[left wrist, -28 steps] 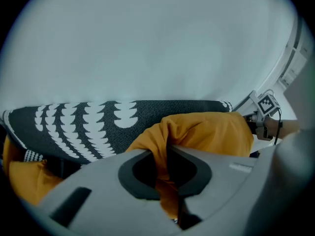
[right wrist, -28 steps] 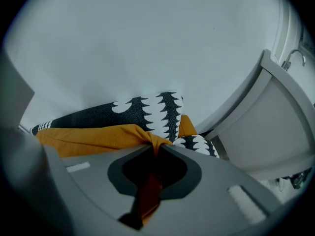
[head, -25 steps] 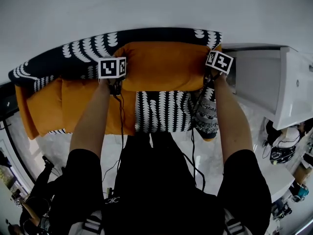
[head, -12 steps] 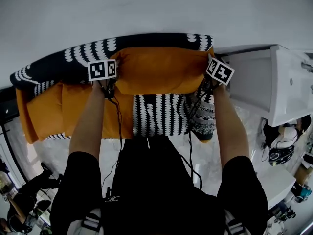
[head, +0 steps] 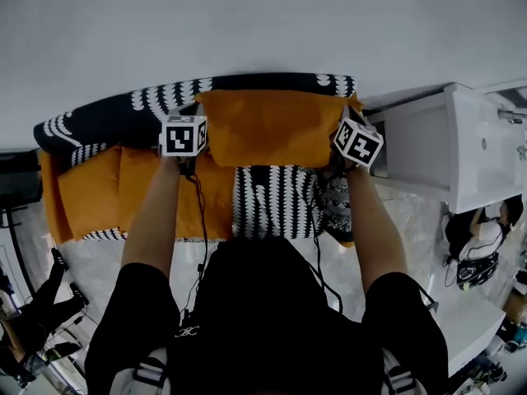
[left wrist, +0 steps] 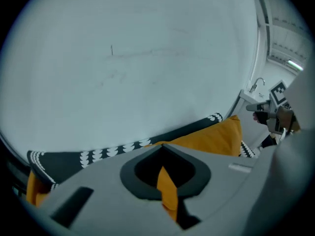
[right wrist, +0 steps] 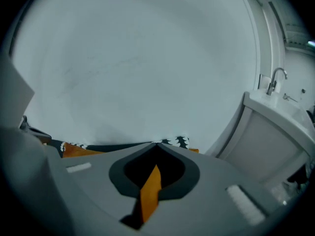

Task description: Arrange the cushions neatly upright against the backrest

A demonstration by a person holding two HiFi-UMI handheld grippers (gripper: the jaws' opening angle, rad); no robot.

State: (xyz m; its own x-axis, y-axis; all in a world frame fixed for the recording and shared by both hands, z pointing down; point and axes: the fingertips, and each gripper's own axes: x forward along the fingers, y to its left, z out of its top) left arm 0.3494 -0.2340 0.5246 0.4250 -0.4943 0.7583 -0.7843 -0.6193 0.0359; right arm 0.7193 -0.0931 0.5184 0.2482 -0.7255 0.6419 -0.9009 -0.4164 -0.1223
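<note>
A large orange cushion (head: 268,126) stands upright against the black-and-white patterned backrest (head: 115,115) of the sofa. My left gripper (head: 200,141) is shut on the cushion's left edge, and a strip of orange fabric (left wrist: 167,188) shows pinched between its jaws. At the cushion's right edge my right gripper (head: 339,137) is shut too, with orange fabric (right wrist: 150,191) caught between its jaws. In the left gripper view the cushion (left wrist: 216,137) stretches toward the right gripper (left wrist: 275,114).
A second orange cushion (head: 90,192) lies on the seat at the left. A black-and-white patterned cushion (head: 272,200) and a grey patterned one (head: 338,206) lie in front. A white sink cabinet (head: 461,151) with a faucet (right wrist: 274,80) stands right of the sofa. A pale wall rises behind.
Both grippers have kept hold of the orange cushion and drawn slightly closer together. The cushion now stands straighter and flatter against the backrest.
</note>
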